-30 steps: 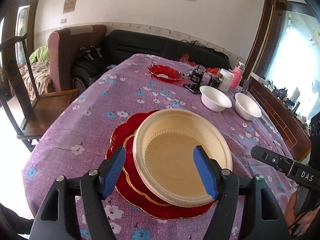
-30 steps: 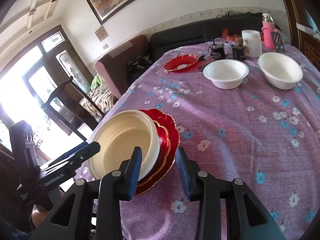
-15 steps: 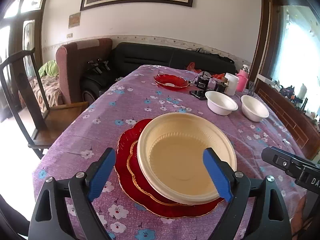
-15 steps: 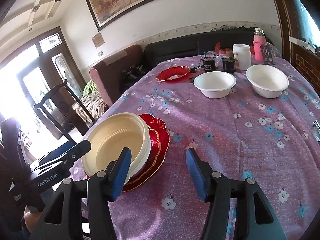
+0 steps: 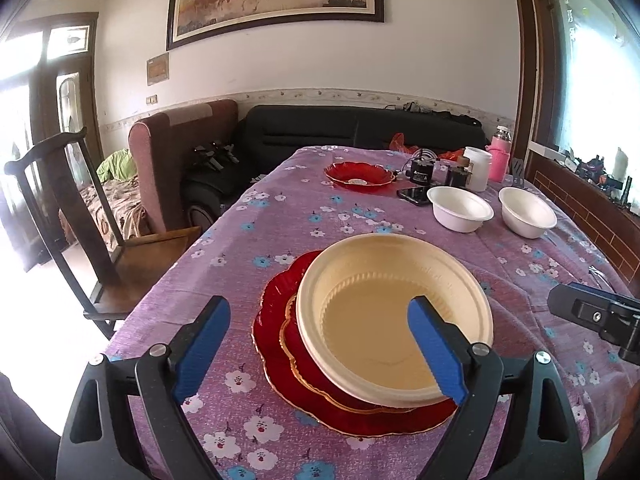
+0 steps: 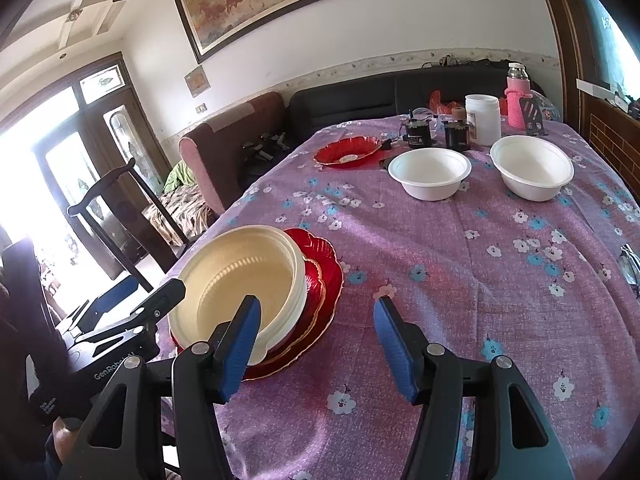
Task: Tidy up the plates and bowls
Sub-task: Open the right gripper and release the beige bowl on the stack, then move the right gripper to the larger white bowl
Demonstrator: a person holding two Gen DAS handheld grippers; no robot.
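Left wrist view: left gripper (image 5: 318, 354) has its blue fingers (image 5: 200, 340) spread wide with nothing pinched; the last readings differ too little to call it moving. Cream plate (image 5: 394, 320) sits just ahead, between the fingers in the picture and overlapping the right finger, which appears above its near rim; contact cannot be told. This plate rests on a small red plate (image 5: 306, 368), itself on a large red plate (image 5: 276, 312), all stacked on the purple floral tablecloth (image 5: 280, 216). Stack is offset: red rims show to the left of the cream plate. Far beyond the fingertips, another red dish (image 5: 360, 174) and two white bowls (image 5: 460, 208), (image 5: 528, 212), apart from each other, to the right of the right finger's line. Right gripper (image 5: 596, 314) shows at the right edge. Right wrist view: right gripper (image 6: 316, 344) fingers (image 6: 390, 340) are moderately apart, holding nothing; bare cloth lies between them. Cream plate (image 6: 236, 280) and its red stack lie ahead of and to the left of the left finger, whose tip overlaps the plate rim in the picture; touching or not cannot be told. White bowls (image 6: 430, 172), (image 6: 532, 170) stand well ahead, side by side, not touching. Left gripper (image 6: 132, 316) is visible at the left, beside the stack. A wooden chair (image 5: 60, 200) stands off the table's left side.
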